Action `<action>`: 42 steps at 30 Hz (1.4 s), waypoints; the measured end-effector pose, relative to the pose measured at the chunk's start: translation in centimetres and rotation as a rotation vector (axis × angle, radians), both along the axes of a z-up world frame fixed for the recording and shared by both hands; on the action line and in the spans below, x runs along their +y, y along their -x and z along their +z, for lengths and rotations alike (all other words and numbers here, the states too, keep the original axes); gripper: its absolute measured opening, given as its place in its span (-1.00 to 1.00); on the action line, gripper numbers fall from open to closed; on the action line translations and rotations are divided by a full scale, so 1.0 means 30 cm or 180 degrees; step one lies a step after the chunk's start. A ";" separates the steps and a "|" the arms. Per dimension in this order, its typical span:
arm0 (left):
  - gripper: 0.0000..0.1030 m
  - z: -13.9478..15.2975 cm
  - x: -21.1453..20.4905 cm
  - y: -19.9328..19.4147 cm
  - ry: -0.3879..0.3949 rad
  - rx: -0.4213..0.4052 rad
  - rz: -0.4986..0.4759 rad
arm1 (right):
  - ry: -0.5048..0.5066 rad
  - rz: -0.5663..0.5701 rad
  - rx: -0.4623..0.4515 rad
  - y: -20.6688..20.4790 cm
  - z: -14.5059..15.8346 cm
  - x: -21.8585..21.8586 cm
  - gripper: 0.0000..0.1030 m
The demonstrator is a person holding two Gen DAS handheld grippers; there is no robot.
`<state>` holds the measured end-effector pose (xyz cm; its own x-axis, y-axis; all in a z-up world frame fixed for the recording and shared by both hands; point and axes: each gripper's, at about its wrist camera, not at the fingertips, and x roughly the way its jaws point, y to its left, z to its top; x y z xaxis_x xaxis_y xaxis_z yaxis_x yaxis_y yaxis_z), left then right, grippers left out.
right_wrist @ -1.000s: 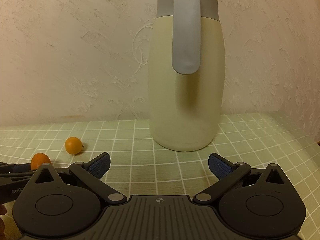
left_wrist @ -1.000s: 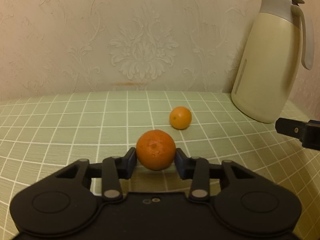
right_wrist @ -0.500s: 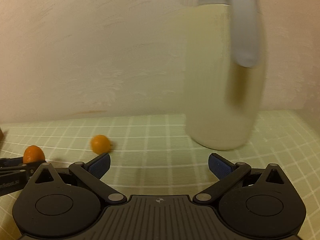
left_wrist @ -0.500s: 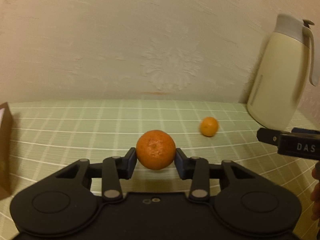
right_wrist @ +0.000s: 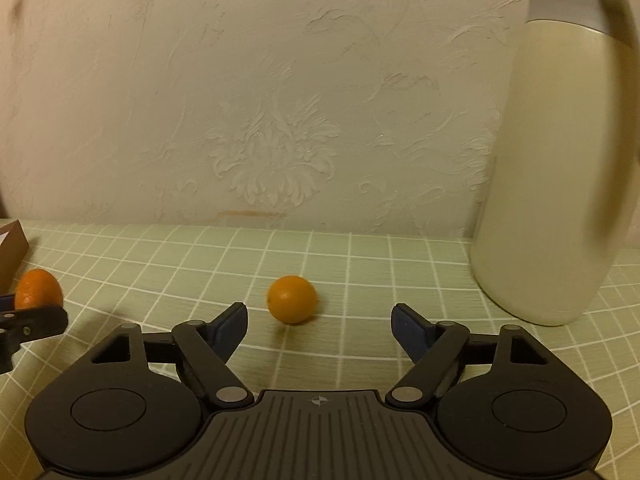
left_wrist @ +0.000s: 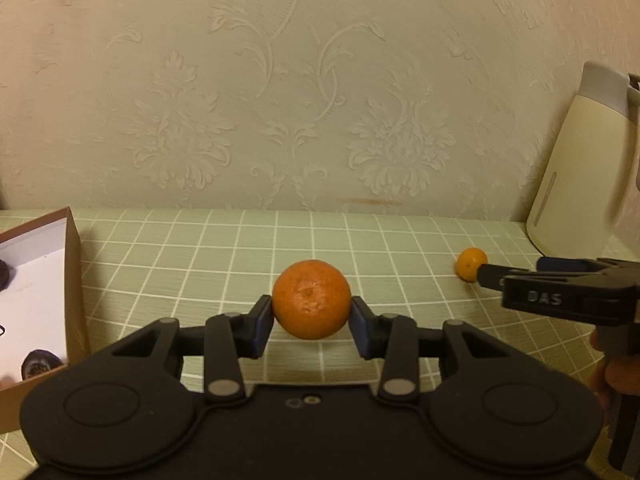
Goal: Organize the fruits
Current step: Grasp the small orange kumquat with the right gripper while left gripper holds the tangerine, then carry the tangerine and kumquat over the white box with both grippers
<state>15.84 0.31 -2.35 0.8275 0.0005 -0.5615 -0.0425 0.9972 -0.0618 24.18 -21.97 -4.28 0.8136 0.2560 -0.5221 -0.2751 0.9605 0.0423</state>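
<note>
Left gripper clamps orange, stem scar toward camera | right gripper spread wide, small orange at 11 o'clock | box cut off at 9 o'clock

Large orange pinched off the cloth; small orange – round, smooth – resting on it.

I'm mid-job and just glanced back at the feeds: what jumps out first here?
The big orange clamped in the left gripper, lifted above the green checked cloth. Next, the small orange lying just ahead of the open right gripper, with the cream thermos jug standing to its right.
</note>
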 end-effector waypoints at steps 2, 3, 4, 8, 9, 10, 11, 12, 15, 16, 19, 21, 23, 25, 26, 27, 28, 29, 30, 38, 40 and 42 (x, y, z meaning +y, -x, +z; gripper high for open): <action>-0.39 0.003 0.010 0.008 -0.0004 -0.0011 0.0002 | 0.0010 0.0014 0.0002 -0.005 -0.002 0.020 0.49; -0.39 0.005 0.015 0.009 -0.0004 -0.0012 -0.0002 | 0.0018 0.0020 0.0002 -0.010 -0.003 0.026 0.48; -0.39 0.004 0.020 0.011 -0.0007 -0.0014 0.0002 | 0.0015 0.0026 0.0009 -0.016 -0.004 0.028 0.45; -0.39 0.003 0.030 0.013 -0.0018 -0.0017 0.0023 | 0.0018 0.0024 0.0054 -0.043 -0.014 0.040 0.27; -0.39 0.003 0.034 0.013 -0.0019 -0.0017 0.0023 | 0.0013 0.0020 0.0062 -0.051 -0.015 0.046 0.25; -0.39 0.004 0.038 0.014 -0.0018 -0.0017 0.0025 | 0.0014 0.0013 0.0068 -0.059 -0.021 0.057 0.19; -0.39 0.004 0.041 0.015 -0.0021 -0.0020 0.0028 | 0.0017 0.0005 0.0073 -0.067 -0.022 0.061 0.16; -0.39 0.005 0.044 0.017 -0.0026 -0.0022 0.0029 | 0.0017 0.0004 0.0081 -0.073 -0.023 0.064 0.14; -0.39 0.006 0.052 0.017 -0.0022 -0.0027 0.0040 | 0.0025 0.0000 0.0099 -0.089 -0.027 0.072 0.05; -0.39 0.006 0.053 0.017 -0.0025 -0.0027 0.0040 | 0.0029 -0.0005 0.0104 -0.093 -0.028 0.074 0.05; -0.39 0.009 0.059 0.023 -0.0020 -0.0035 0.0043 | 0.0030 -0.0020 0.0119 -0.104 -0.033 0.080 0.02; -0.39 0.009 0.060 0.024 -0.0013 -0.0036 0.0045 | 0.0028 -0.0027 0.0125 -0.109 -0.035 0.082 -0.04; -0.39 0.008 0.058 0.025 -0.0014 -0.0037 0.0046 | 0.0044 -0.0058 0.0146 -0.118 -0.038 0.084 -0.22; -0.39 0.008 0.058 0.025 -0.0012 -0.0035 0.0041 | 0.0051 -0.0071 0.0177 -0.125 -0.043 0.087 -0.35; -0.39 0.008 0.058 0.026 -0.0012 -0.0037 0.0042 | 0.0056 -0.0077 0.0178 -0.127 -0.043 0.088 -0.35; -0.39 0.008 0.062 0.024 -0.0007 -0.0041 0.0043 | 0.0049 -0.0079 0.0186 -0.129 -0.042 0.088 -0.35; -0.39 0.009 0.063 0.025 -0.0004 -0.0044 0.0047 | 0.0039 -0.0084 0.0180 -0.130 -0.041 0.088 -0.35; -0.39 0.010 0.063 0.026 -0.0002 -0.0050 0.0055 | 0.0039 -0.0093 0.0169 -0.128 -0.038 0.087 -0.35; -0.39 0.011 0.064 0.027 0.0000 -0.0055 0.0058 | 0.0032 -0.0093 0.0163 -0.128 -0.034 0.085 -0.35; -0.39 0.034 0.063 0.060 -0.0005 -0.0118 0.0050 | -0.0020 -0.0152 0.0036 -0.076 0.042 0.046 -0.35; -0.39 0.044 0.063 0.072 -0.0015 -0.0135 0.0054 | -0.0025 -0.0148 0.0005 -0.055 0.064 0.038 -0.35; -0.39 0.054 0.068 0.090 -0.0021 -0.0157 0.0074 | -0.0020 -0.0129 -0.0034 -0.035 0.090 0.036 -0.35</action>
